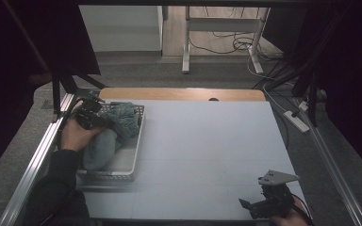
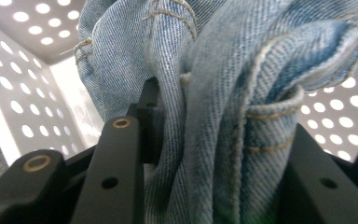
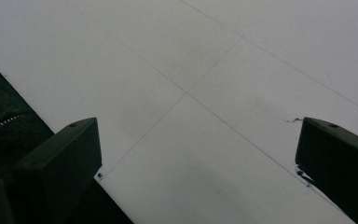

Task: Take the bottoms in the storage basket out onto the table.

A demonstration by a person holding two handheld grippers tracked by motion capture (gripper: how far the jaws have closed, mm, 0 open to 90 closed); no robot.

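A bundle of light-blue denim jeans lies in a white perforated basket at the table's left. My left gripper is over the basket's far end and is shut on a thick fold of the jeans, which fills the space between its black jaws. Near the table's front right corner my right gripper stands open, its wide-apart jaws over the bare white tabletop with nothing between them.
The white tabletop stretches between the basket and my right gripper. Metal rails run along both sides of the table. A wooden strip edges the far side, with table legs and cables on the floor beyond.
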